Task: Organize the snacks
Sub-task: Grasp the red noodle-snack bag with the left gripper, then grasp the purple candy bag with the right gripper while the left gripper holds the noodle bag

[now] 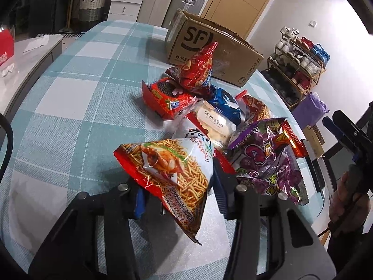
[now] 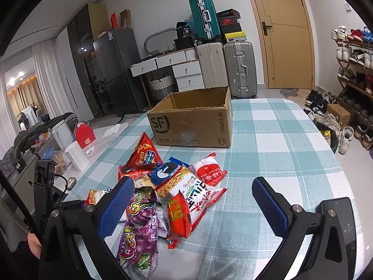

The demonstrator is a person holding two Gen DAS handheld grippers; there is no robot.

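Left tongs (image 1: 177, 186): pinching the noodle bag (image 1: 172, 168) by its lower part; one blue pad presses each side of the bag.
Noodle bag: red and white, printed with fried noodles and a drumstick; it sits at the near edge of the pile, its lower corner hanging toward the camera over the surface (image 1: 70, 107).
Right tongs (image 2: 188, 200): spread wide, nothing between the pads; they hover just above the near end of the pile. The left pad (image 2: 116, 207) overlaps the purple bag in the right wrist view; whether it touches cannot be told.
Pile: snack bags heaped together in the middle of the surface, in front of the box.
Purple bag (image 2: 139, 228): grape print, crumpled, at the near end of the pile, beside the noodle bag.
Small red bag (image 2: 179, 219): lies just beside the purple bag, partly on a white and red noodle pack (image 2: 193, 193).
Blue cookie pack (image 2: 163, 171): mid-pile, touching the noodle pack.
Red cone bag (image 2: 143, 154): stands upright at the far end of the pile, nearest the box.
White and red pack (image 2: 207, 172): at the right edge of the pile.
Box (image 2: 193, 121): brown cardboard, SF logo, open on top, standing on the surface beyond the pile.
Surface: covered with a teal and white checked cloth.
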